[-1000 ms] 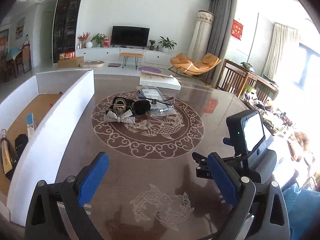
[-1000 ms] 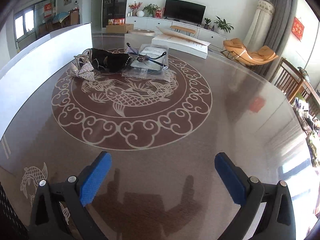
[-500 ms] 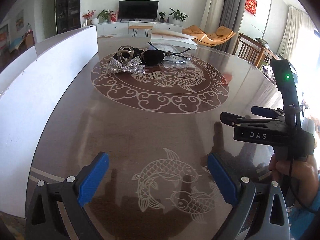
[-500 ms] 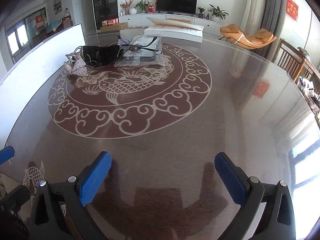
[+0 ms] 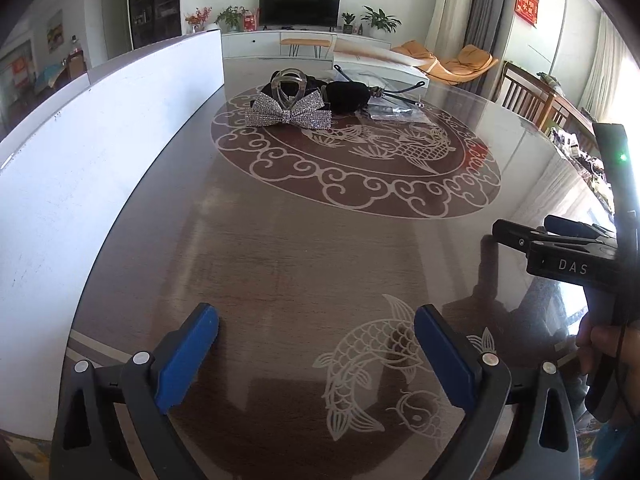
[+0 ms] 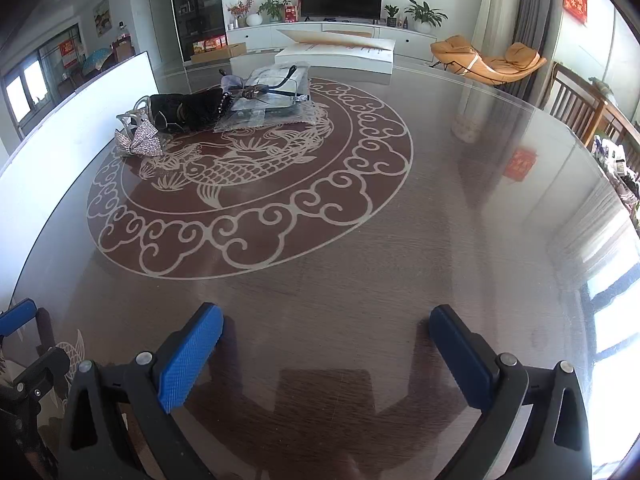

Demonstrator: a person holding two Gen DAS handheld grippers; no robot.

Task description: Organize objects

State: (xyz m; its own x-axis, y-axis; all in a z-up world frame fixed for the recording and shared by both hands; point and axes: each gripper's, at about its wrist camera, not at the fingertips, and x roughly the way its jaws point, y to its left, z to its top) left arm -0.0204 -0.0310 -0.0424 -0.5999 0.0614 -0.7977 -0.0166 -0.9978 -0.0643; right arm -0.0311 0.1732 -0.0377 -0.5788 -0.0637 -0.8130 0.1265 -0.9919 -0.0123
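A small heap lies at the far side of the round patterned table (image 5: 320, 248): a silver rhinestone bow (image 5: 289, 114), a clear hair claw (image 5: 289, 82), a black fabric piece (image 5: 347, 95) and clear plastic bags (image 6: 276, 96). The bow (image 6: 140, 142) and the black piece (image 6: 192, 110) also show in the right wrist view. My left gripper (image 5: 316, 344) is open and empty, low over the near edge, far from the heap. My right gripper (image 6: 326, 344) is open and empty too. A hand holds its body (image 5: 576, 264) at the right of the left wrist view.
A tall white box wall (image 5: 92, 152) runs along the table's left side. A flat white box (image 6: 336, 50) lies beyond the heap. Wooden chairs (image 6: 580, 108) stand at the right edge. The tip of the left gripper's finger (image 6: 18, 316) shows at the lower left.
My left gripper has dropped low and swung from over the white box to face across the table. The right gripper has pulled back a little. Both stayed open.
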